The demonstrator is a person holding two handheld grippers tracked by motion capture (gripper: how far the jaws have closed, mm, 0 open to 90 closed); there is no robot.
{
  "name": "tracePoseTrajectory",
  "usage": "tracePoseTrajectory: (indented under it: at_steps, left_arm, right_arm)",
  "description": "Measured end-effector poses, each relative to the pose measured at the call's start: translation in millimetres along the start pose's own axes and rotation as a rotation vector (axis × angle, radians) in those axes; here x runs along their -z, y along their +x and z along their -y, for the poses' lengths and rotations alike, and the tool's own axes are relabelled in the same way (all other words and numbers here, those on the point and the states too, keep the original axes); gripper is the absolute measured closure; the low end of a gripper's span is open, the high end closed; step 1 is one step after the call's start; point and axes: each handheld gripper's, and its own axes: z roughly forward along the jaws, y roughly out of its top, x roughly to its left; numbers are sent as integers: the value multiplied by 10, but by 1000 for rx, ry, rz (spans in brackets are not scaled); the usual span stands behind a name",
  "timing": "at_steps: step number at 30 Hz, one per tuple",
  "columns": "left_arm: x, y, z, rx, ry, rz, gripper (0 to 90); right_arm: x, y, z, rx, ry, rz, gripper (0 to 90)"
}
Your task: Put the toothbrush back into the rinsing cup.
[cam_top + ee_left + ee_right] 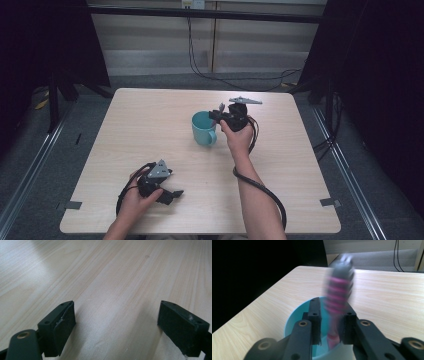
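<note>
One teal mug (203, 128) stands a little right of the middle of the high view, handle turned toward the lower edge of the frame, on one pale wooden table (150, 120). Two grippers are in play, one in each of the person's hands. The right gripper (220, 113) hovers at the mug's right rim, just above centre in the high view, with its grey three-cornered plate sticking out toward the upper right. In the right gripper view its jaws stand over the mug's (294, 320) open mouth, only partly closed, with one grey and pink ribbed handle (338, 293) between them; it is badly blurred, probably a toothbrush, and I cannot tell whether the pads actually press it. Its lower end dips inside the mug, past the rim, while the striped part rises well above the jaws. Nothing else can be made out in the mug.

The left gripper (172, 192) sits in the lower left of the high view, low over the table and well apart from the mug. In the left gripper view its jaws are spread wide, with bare wood (112, 290) between them.
</note>
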Motion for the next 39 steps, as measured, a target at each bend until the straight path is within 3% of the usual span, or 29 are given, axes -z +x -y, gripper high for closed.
tracePoseTrajectory:
  at_steps: [13,31,39]
  left_arm:
    - [-1,-1,0,1,0,1,143]
    - [1,-1,0,1,2,2,143]
    - [2,1,-1,1,4,5,143]
  right_arm:
    - [140,-63,-8,7,-6,36,543]
    - [282,-52,69,33,40,16,415]
    - [372,-63,103,44,43,32,369]
